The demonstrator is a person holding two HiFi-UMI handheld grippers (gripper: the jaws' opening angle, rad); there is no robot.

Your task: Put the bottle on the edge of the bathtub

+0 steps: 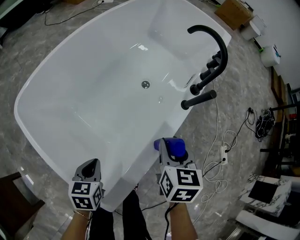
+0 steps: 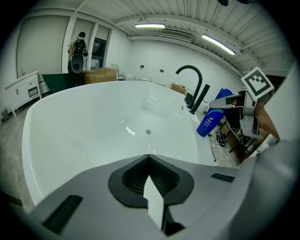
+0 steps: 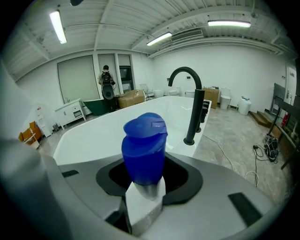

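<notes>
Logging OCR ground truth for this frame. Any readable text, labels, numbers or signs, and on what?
No text can be read.
Bottle: white label print, too small and blurred to read.
Left cube, right cube: black-and-white square patterns only, no words.
Cardboard box: no legible print.

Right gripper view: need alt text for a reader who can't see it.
The right gripper holds a blue bottle in its jaws, cap pointing away, with a white bathtub beyond it. A black curved faucet stands at the tub's right edge, and a person stands far back by the windows.
</notes>
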